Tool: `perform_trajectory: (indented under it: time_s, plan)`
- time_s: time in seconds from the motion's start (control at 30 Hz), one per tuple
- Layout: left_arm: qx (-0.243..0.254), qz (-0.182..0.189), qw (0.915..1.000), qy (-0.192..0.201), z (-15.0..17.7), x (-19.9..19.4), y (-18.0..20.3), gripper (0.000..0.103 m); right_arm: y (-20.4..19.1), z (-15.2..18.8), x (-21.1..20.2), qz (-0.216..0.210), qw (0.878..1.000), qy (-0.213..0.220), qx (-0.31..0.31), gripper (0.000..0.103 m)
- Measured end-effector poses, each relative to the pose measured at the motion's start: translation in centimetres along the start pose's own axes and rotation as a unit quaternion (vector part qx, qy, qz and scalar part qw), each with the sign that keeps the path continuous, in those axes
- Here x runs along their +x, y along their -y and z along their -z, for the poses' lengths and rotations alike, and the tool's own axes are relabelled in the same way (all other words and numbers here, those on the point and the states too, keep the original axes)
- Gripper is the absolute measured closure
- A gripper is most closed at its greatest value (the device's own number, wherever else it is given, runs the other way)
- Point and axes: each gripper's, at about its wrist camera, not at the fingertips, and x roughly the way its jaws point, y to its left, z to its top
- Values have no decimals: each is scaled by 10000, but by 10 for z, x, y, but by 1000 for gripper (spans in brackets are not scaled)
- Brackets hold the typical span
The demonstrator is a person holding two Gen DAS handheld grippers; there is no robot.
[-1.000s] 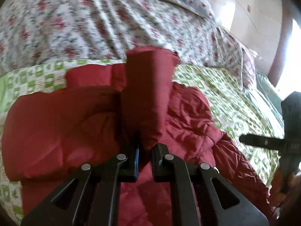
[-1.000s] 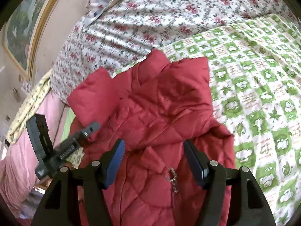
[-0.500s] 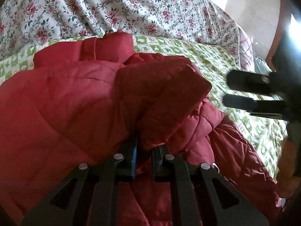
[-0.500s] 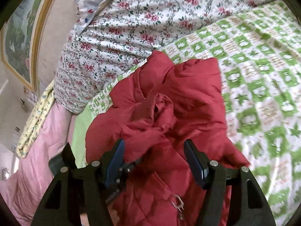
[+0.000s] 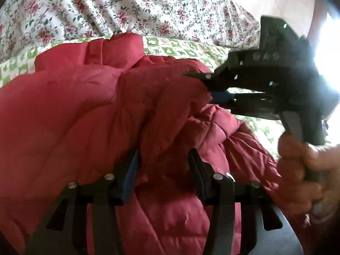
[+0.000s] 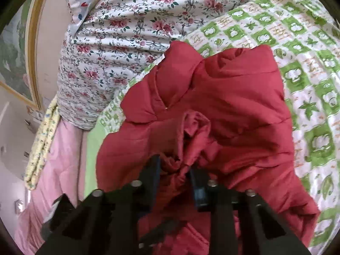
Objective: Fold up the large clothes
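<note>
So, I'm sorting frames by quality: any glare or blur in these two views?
Left wrist view: window glare whitens the right edge behind the right gripper; the hand is smeared. Right wrist view: even light, red jacket sharp, blurred low down; fisheye bending in both.

red quilted jacket (image 6: 233, 97), green-and-white patterned sheet (image 6: 308, 48), rose-print quilt (image 6: 131, 25)

A green-and-white patterned bedsheet (image 6: 308, 68) adjoins a rose-print floral quilt (image 6: 131, 27); a pink blanket (image 6: 63, 148) and a gold-framed picture (image 6: 14, 59) sit left.
</note>
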Motion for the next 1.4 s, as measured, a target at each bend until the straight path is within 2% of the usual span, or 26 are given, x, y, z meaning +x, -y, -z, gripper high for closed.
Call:
perform_trajectory:
  time_s: [0.13, 0.27, 0.43, 0.5, 0.6, 0.73, 0.87, 0.93, 1.0, 1.1, 1.2, 1.27, 1.33, 1.4]
  plan:
    - [-166, 57, 9998, 118, 4, -33, -17, 57, 1, 3, -12, 86, 9998, 150, -131, 90]
    - [-331, -334, 9984, 314, 5, -67, -48, 57, -4, 4, -35, 78, 9987, 366, -333, 91]
    - [-712, -875, 9919, 579, -7, -94, -102, 57, -16, 8, -61, 422, 9937, 596, -849, 92]
    - [-871, -1057, 9888, 594, -13, -92, -119, 57, -13, 9, -60, 624, 9918, 588, -944, 92]
    - [-1070, -1044, 9876, 471, -18, -78, -142, 57, -2, 8, -46, 727, 9924, 434, -889, 92]
    - [-1072, -1103, 9880, 100, -12, -48, -158, 57, 9, 10, -33, 1088, 9903, 308, -804, 81]
    - [-926, -1247, 9879, -28, 1, -35, -158, 57, -9, 19, -58, 1639, 9767, 813, -1126, 81]
    - [-873, -1307, 9876, -16, 2, -34, -156, 57, -26, 21, -70, 1636, 9709, 1108, -1352, 80]
    - [-882, -1338, 9871, -15, 1, -34, -155, 57, -44, 24, -72, 1516, 9678, 1208, -1605, 80]
    - [-938, -1334, 9866, -26, -1, -33, -157, 57, -62, 32, -47, 1448, 9660, 810, -1981, 78]
    - [-920, -1350, 9866, -35, -1, -38, -156, 57, -61, 43, -16, 1789, 9563, 442, -2271, 78]
    - [-867, -1359, 9869, 47, -3, -46, -154, 57, -51, 45, 1, 2026, 9539, 235, -2200, 78]
    - [-858, -1349, 9870, 155, -3, -55, -156, 57, -37, 44, 8, 2089, 9554, 165, -2080, 79]
    - [-882, -1430, 9857, 105, -3, -55, -162, 57, -25, 43, 14, 2115, 9576, 152, -1952, 79]
